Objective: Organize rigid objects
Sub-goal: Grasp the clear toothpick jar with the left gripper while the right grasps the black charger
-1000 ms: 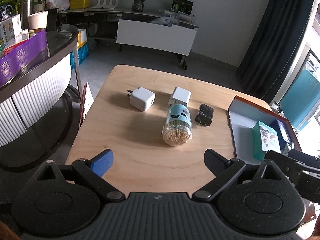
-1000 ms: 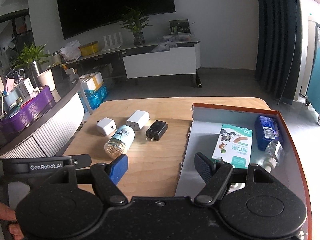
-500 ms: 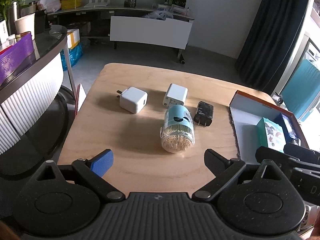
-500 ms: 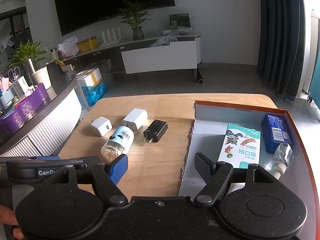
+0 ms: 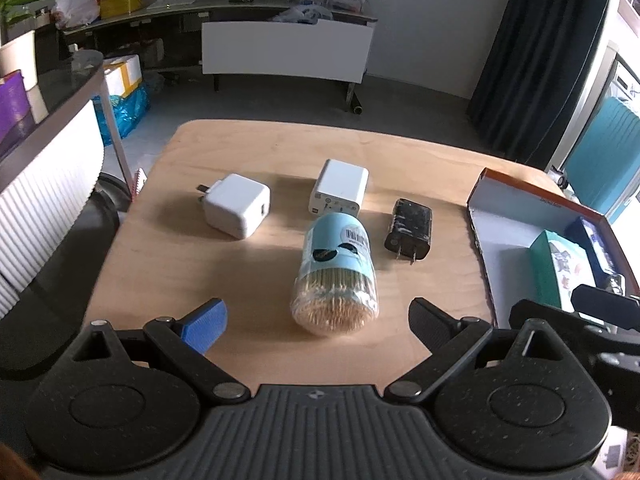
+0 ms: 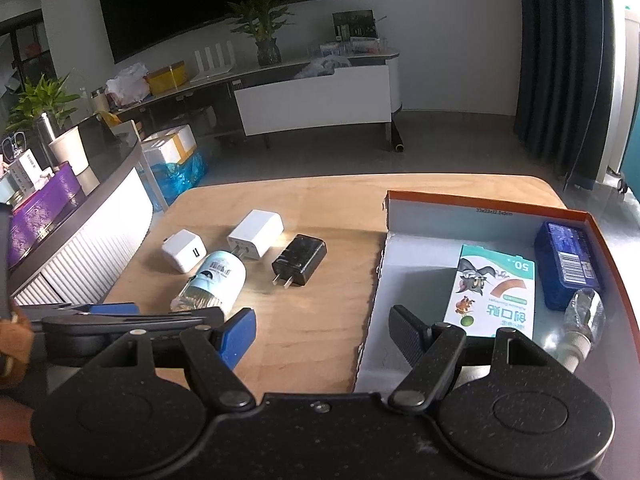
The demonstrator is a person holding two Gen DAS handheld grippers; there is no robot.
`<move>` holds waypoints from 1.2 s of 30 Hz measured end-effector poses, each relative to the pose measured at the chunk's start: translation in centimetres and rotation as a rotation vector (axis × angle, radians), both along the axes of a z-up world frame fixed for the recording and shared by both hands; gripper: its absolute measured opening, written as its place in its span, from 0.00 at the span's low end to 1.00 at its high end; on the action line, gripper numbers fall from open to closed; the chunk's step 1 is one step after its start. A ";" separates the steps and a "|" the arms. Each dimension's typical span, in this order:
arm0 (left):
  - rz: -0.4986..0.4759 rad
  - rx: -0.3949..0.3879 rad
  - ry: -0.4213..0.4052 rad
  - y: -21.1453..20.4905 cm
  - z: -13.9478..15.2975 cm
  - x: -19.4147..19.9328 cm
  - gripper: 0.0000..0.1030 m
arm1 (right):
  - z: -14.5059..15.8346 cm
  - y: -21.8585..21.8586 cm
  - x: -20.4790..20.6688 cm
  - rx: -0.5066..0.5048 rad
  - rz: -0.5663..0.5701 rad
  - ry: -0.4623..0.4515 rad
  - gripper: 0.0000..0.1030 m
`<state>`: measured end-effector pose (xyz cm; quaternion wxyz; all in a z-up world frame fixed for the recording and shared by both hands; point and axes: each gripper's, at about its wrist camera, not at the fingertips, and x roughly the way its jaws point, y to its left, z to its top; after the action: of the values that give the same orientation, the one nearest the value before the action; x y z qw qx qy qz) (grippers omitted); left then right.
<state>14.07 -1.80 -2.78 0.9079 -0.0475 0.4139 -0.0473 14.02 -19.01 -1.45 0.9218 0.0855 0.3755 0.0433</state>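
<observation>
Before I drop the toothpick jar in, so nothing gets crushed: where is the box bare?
The box floor is bare along its left side, between the torn left wall and the bandage pack. The right side is crowded: blue box, small bottle.

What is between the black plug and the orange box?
Nothing: only bare wooden table lies between the black plug and the orange box. The right wrist view shows that gap best.
</observation>
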 end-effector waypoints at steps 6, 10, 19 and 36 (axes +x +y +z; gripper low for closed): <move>0.008 0.010 0.008 -0.3 -1.2 1.8 0.96 | -0.6 0.0 1.5 0.012 0.000 0.023 0.84; 0.001 0.016 -0.007 -0.3 -1.8 2.4 0.78 | -1.0 0.4 2.8 0.015 0.011 0.033 0.84; 0.012 -0.035 -0.053 1.8 -1.4 1.3 0.46 | -2.8 1.6 7.3 0.063 0.019 0.085 0.84; 0.061 -0.101 -0.087 4.3 -0.4 -0.3 0.46 | -4.5 4.3 10.5 -0.030 -0.005 0.077 0.43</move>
<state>13.80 2.47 -3.16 0.9224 -0.1037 0.3695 -0.0427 24.53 -14.74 -5.99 0.9081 0.0739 0.4110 0.0321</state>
